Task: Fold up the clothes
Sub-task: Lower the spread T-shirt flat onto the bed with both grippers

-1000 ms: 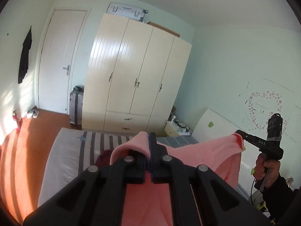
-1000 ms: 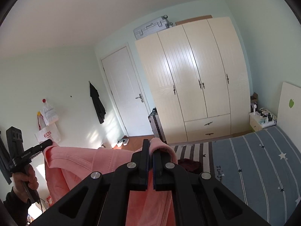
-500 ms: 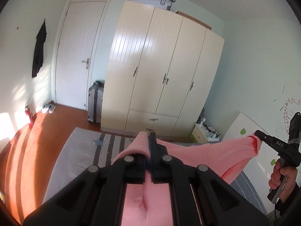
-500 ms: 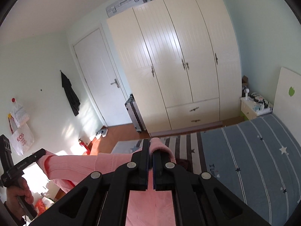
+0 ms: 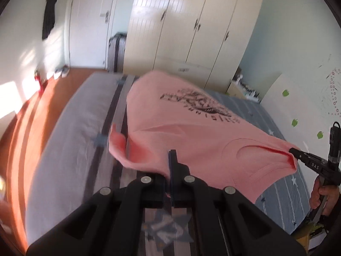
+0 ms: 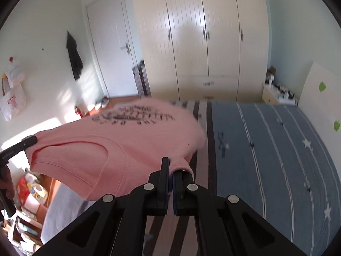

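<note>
Both grippers, left gripper (image 5: 171,160) and right gripper (image 6: 170,169), have their jaws clamped on the shoulders of a pink t-shirt (image 5: 191,132), stretched out print-up in the air over the bed (image 6: 277,149).

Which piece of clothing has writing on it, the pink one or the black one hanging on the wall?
The pink T-shirt, stretched between both grippers above the bed, carries a dark printed design. The black garment on the wall looks plain.

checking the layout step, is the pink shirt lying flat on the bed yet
No, the pink shirt billows in the air above the bed, pinched by both grippers.
</note>
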Available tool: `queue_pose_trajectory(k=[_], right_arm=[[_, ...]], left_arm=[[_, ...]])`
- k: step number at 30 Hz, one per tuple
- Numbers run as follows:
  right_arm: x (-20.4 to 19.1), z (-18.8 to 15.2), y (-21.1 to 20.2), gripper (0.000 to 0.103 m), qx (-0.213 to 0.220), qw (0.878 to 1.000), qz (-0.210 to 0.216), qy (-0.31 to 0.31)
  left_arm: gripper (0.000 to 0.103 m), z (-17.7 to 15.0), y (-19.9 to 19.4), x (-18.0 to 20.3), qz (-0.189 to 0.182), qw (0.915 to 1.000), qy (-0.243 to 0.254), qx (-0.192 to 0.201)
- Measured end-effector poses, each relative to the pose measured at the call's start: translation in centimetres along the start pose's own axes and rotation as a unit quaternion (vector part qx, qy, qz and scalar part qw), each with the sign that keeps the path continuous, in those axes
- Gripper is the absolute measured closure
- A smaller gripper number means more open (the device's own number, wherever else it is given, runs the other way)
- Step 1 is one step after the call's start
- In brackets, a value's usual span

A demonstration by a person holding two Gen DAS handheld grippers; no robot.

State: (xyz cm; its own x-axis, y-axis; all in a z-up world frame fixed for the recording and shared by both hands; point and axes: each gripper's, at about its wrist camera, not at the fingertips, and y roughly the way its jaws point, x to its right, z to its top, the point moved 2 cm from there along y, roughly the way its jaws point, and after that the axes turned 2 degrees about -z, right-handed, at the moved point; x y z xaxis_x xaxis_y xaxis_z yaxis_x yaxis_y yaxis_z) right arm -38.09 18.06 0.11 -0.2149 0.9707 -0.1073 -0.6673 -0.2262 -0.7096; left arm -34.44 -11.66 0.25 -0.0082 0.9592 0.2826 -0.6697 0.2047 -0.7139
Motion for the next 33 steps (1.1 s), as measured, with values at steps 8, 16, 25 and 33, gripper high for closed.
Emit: queue_pose_trajectory(k=[8, 16, 25, 33], right_arm=[[1.7, -30.1, 12.5, 0.101, -0.239, 0.967, -0.041, 0.08], [1.9, -40.7, 14.1, 0.101, -0.3, 0.949, -0.041, 0.085], [2.1, -42.9, 11.5, 0.101, -0.31, 0.947, -0.026, 0.079], [2.2, -44.0, 10.2, 0.094, -0.327, 0.944, -0.015, 0.044]], left_arm=[[0.102, -27.7, 9.3, -5.6, 0.066, 0.9739, -0.089, -0.198], [0.102, -37.3, 9.6, -7.4, 0.083, 0.9602, -0.097, -0.249], [0.102, -40.4, 7.9, -6.5, 0.079, 0.9569, -0.113, -0.256], [0.082, -39.7, 3.4, -6.4, 0.048, 0.9598, -0.149, -0.233]])
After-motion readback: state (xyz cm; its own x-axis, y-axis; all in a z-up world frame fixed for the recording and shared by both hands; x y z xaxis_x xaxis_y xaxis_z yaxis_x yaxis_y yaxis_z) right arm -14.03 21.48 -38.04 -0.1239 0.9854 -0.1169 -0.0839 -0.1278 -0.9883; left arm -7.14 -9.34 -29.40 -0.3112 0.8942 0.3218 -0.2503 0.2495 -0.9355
